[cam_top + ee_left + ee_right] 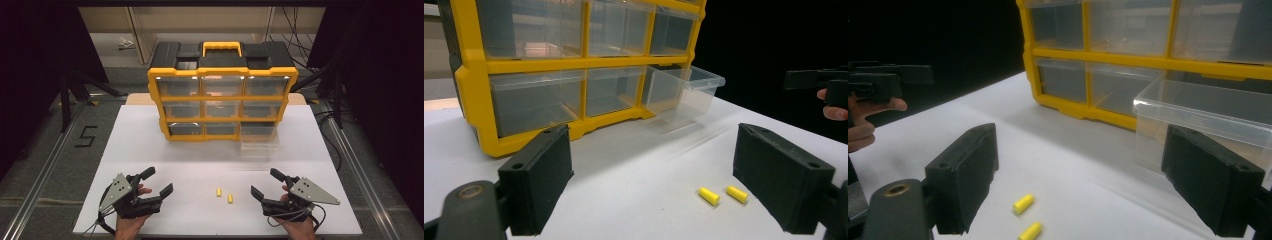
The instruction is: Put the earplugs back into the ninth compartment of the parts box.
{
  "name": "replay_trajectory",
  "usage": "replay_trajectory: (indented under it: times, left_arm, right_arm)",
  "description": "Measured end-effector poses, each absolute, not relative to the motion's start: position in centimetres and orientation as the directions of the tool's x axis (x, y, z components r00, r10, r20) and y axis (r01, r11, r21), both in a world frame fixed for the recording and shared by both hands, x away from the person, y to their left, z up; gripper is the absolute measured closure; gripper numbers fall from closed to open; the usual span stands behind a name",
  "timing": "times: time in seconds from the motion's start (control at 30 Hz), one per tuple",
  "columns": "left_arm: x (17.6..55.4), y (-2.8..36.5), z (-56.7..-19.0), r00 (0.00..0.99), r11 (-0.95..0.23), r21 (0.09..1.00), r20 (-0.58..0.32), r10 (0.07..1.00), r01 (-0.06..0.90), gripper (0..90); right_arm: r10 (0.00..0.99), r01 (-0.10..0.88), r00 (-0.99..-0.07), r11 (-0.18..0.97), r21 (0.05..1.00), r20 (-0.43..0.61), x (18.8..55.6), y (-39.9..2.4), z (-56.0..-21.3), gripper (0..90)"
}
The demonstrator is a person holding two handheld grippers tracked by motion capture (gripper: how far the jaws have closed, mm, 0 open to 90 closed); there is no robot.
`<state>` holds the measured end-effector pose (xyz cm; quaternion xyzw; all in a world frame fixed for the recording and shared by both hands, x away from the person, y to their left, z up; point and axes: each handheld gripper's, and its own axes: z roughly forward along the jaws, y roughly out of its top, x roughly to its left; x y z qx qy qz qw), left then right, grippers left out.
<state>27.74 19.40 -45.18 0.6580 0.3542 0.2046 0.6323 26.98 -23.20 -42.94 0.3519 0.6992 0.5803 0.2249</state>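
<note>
Yellow plugs point(224, 195): two small cylinders, side by side, lower centre of high view, lying on white worktop point(150, 150) betw. both claws.
Left claw point(158, 182): lower left, jaws wide apart, nothing betw. them.
Right claw point(265, 183): lower right, jaws wide apart, empty.
Organiser point(222, 95): yellow-black, clear drawers, upper centre.
Pulled-out drawer point(259, 140): bottom-right slot, clear, sticking out onto worktop.

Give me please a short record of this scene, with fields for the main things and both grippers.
surface: white table
cabinet: yellow drawer cabinet, nine clear drawers
open drawer: bottom right drawer, pulled out
small parts: two yellow pieces, lying on the table between the grippers
left gripper: open, holds nothing
right gripper: open, holds nothing
</note>
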Motion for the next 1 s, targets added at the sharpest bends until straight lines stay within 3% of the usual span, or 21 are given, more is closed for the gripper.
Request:
replay_trajectory:
  times: [0.7, 1.0]
  left_arm:
    - [27.7, 19.4, -45.2, 0.662, 0.047, 0.977, -0.176, 0.728, 0.208, 15.4]
    - [27.8, 19.4, -45.3, 0.657, 0.049, 0.976, -0.179, 0.733, 0.211, 15.4]
  right_arm:
    - [0.759, 0.293, -0.646, 0.145, 0.945, 0.084, 27.9, -22.3, -43.2, 19.7]
    - [0.721, 0.351, -0.691, 0.26, 0.899, 0.061, 28.4, -20.8, -43.6, 19.9]
